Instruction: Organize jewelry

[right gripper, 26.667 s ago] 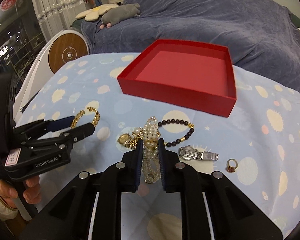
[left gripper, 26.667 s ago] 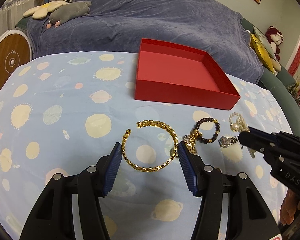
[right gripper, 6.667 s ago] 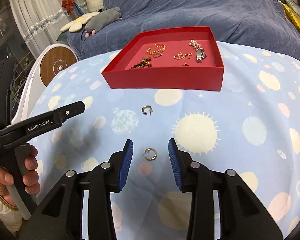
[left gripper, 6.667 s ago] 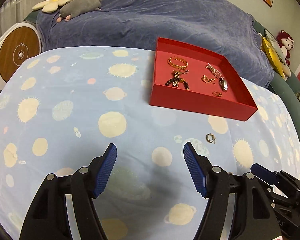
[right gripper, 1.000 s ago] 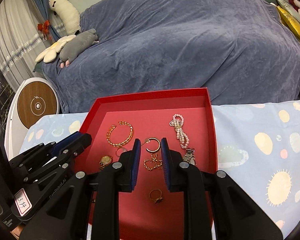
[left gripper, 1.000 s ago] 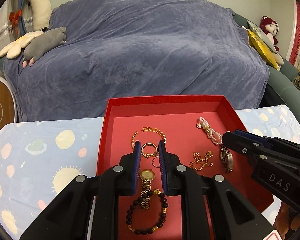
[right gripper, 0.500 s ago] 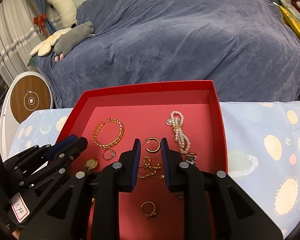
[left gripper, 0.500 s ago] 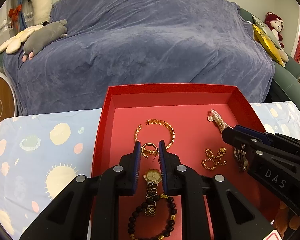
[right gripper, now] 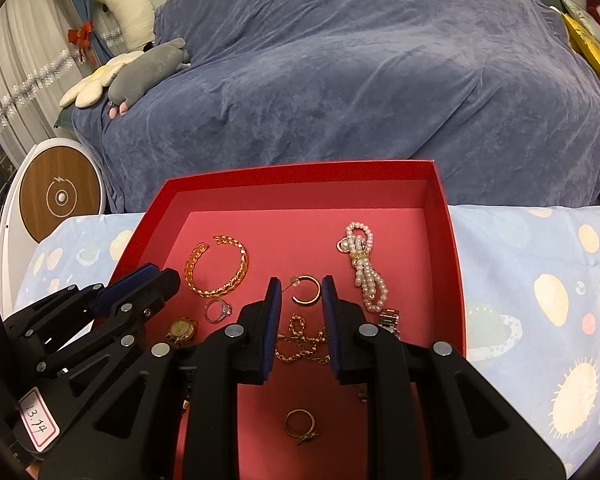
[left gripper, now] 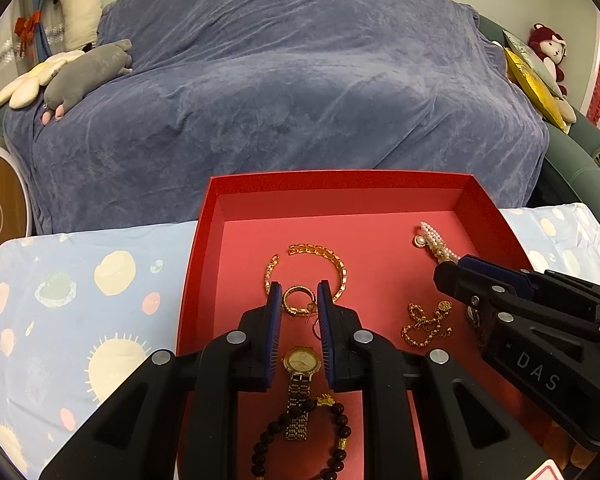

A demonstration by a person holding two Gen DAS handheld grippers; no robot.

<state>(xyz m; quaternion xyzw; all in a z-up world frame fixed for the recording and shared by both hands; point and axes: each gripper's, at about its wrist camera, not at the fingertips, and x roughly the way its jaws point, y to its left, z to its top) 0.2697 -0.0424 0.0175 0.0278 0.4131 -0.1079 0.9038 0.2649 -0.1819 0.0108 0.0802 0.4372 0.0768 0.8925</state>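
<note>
Red tray [left gripper: 204, 240]: earring [left gripper: 298, 301] between left tongs [left gripper: 299, 300].

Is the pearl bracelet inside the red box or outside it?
Inside: the pearl bracelet lies on the floor of the red box, near its right wall.

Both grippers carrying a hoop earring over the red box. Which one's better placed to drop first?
Probably either. The left gripper holds its hoop earring over bare floor of the red box; the right gripper holds its hoop near the gold chain. Slight edge: left.
</note>
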